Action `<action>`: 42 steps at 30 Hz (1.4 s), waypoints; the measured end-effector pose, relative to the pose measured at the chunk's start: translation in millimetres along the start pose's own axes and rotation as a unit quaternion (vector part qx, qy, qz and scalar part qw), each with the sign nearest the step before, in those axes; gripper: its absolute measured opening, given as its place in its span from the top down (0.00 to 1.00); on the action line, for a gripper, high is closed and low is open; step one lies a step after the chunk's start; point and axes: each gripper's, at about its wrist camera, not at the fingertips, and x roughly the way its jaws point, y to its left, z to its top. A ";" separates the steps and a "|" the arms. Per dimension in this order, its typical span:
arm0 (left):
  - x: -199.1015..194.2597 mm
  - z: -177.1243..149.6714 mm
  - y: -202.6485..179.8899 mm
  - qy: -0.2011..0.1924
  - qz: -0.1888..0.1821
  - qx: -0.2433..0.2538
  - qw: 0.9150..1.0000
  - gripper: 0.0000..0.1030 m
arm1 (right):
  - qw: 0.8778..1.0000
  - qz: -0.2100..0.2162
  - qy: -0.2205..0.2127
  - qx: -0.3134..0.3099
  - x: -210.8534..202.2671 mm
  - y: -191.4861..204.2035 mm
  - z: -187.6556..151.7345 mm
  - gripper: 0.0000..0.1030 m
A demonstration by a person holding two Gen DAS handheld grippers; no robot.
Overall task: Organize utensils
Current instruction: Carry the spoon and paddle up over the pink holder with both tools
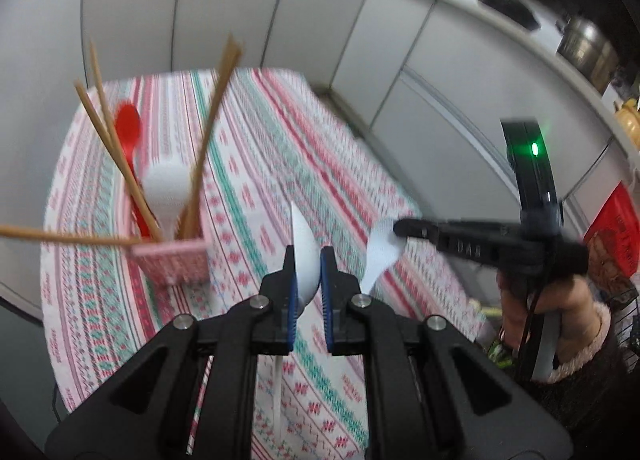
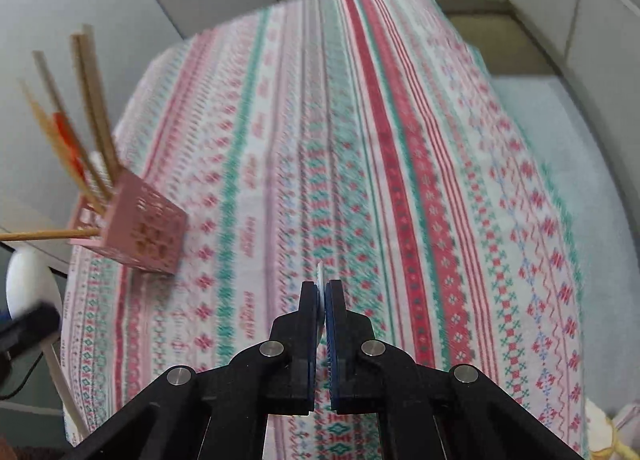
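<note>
From the left wrist view, the left gripper (image 1: 307,260) had its jaws clamped on a white spoon (image 1: 305,256), bowl forward, handle trailing underneath; the pink holder (image 1: 172,262) stood ahead-left on the desk (image 1: 256,147), nearer this hand. The right gripper (image 1: 400,228) pinched a second white spoon (image 1: 380,256); its lettering was blurred. From the right wrist view, the jaws were shut on that spoon's thin edge, with the holder far left.

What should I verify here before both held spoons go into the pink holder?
1. Left gripper shut on a white spoon: ok.
2. Right gripper shut on a second white spoon: ok.
3. Pink holder upright on the striped tablecloth: ok.
4. Room in the holder among the chopsticks, red spoon and white rice paddle: cannot tell.
5. Grip firm enough: cannot tell, the frames are blurred.
</note>
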 end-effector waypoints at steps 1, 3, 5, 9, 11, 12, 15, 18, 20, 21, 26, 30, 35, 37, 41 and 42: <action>-6.0 2.5 1.3 -0.014 0.000 -0.002 1.000 0.89 | 1.000 0.002 -0.013 -0.004 -7.1 3.9 0.2 0.98; -20.6 9.2 7.1 -0.053 0.003 -0.008 0.999 0.89 | 0.999 0.008 -0.032 -0.007 -17.7 9.4 2.4 0.98; -28.0 14.4 12.7 -0.085 0.008 -0.017 0.996 0.89 | 0.999 0.014 -0.050 -0.010 -28.9 14.8 4.6 0.98; -35.3 26.2 29.2 -0.141 0.022 -0.043 0.989 0.89 | 0.996 0.019 -0.082 -0.021 -46.3 28.3 6.9 0.98; -34.4 30.9 34.3 -0.163 0.035 -0.047 0.985 0.89 | 0.995 0.022 -0.091 -0.023 -51.4 33.1 8.0 0.98; -33.5 33.7 36.1 -0.177 0.044 -0.046 0.982 0.89 | 0.995 0.024 -0.096 -0.024 -53.2 35.4 8.3 0.98; -25.0 37.4 37.2 -0.212 0.059 -0.043 0.975 0.89 | 0.994 0.024 -0.108 -0.024 -56.2 39.4 10.5 0.97; -21.8 40.3 38.6 -0.250 0.061 -0.039 0.966 0.89 | 0.993 0.024 -0.115 -0.021 -57.0 39.0 13.4 0.97; -14.7 41.1 40.3 -0.269 0.074 -0.029 0.960 0.89 | 0.993 0.026 -0.118 -0.015 -57.5 36.8 15.1 0.97; -9.4 42.0 40.6 -0.277 0.087 -0.023 0.957 0.89 | 0.992 0.026 -0.119 -0.012 -57.9 35.3 16.1 0.97; 11.9 42.9 44.7 -0.281 0.125 -0.018 0.951 0.89 | 0.992 0.033 -0.119 0.001 -57.2 30.0 19.5 0.97; 25.1 40.5 38.6 -0.278 0.143 -0.002 0.950 0.89 | 0.992 0.033 -0.122 -0.001 -58.5 30.5 19.8 0.97; 32.4 37.6 39.3 -0.264 0.144 -0.007 0.954 0.89 | 0.992 0.038 -0.120 0.001 -60.2 28.1 19.3 0.97; 31.3 38.8 40.0 -0.258 0.141 -0.011 0.956 0.83 | 0.992 0.039 -0.119 0.001 -60.8 26.8 19.0 0.97; 19.8 42.1 39.8 -0.255 0.137 -0.019 0.957 0.71 | 0.992 0.039 -0.123 0.001 -63.0 25.8 18.9 0.97; 16.4 43.4 39.2 -0.252 0.137 -0.023 0.958 0.66 | 0.991 0.040 -0.125 0.000 -63.8 26.5 19.2 0.97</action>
